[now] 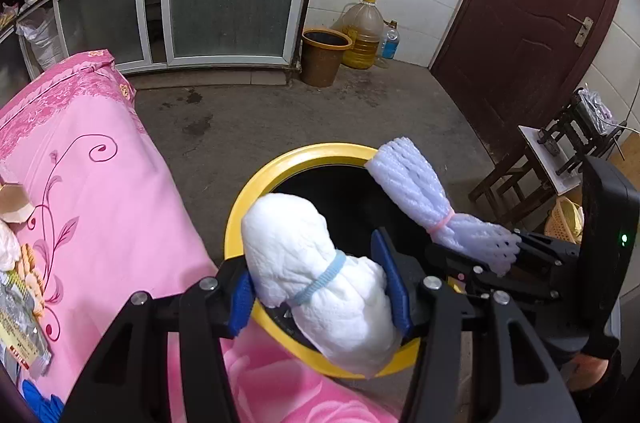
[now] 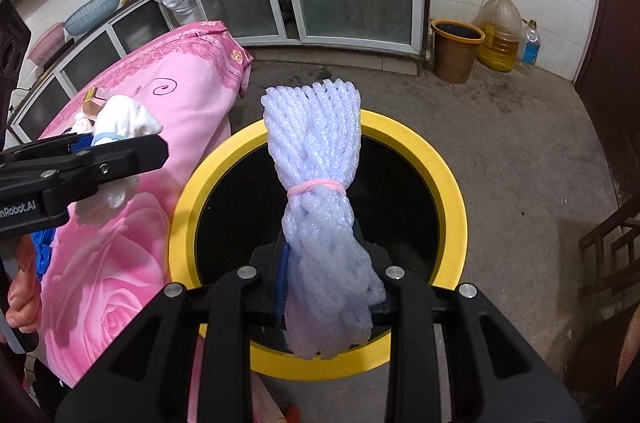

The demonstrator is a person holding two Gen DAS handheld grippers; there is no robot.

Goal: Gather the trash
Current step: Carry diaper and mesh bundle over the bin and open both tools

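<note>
We see left gripper (image 1: 320,287) squeezing soft white paper wad tied with blue band (image 1: 320,275), blue pads tight on both sides. Wad hangs over near rim of round black bin with yellow rim (image 1: 256,183), right beside table in pink flower cloth (image 1: 100,191).

We see right gripper (image 2: 330,287) pinching pale purple foam net bundle tied with pink band (image 2: 316,159). Bundle sticks up above bin's dark hole.

Broken eggshell (image 1: 16,205) and shiny snack wrapper (image 1: 20,319) lie on pink cloth.
</note>
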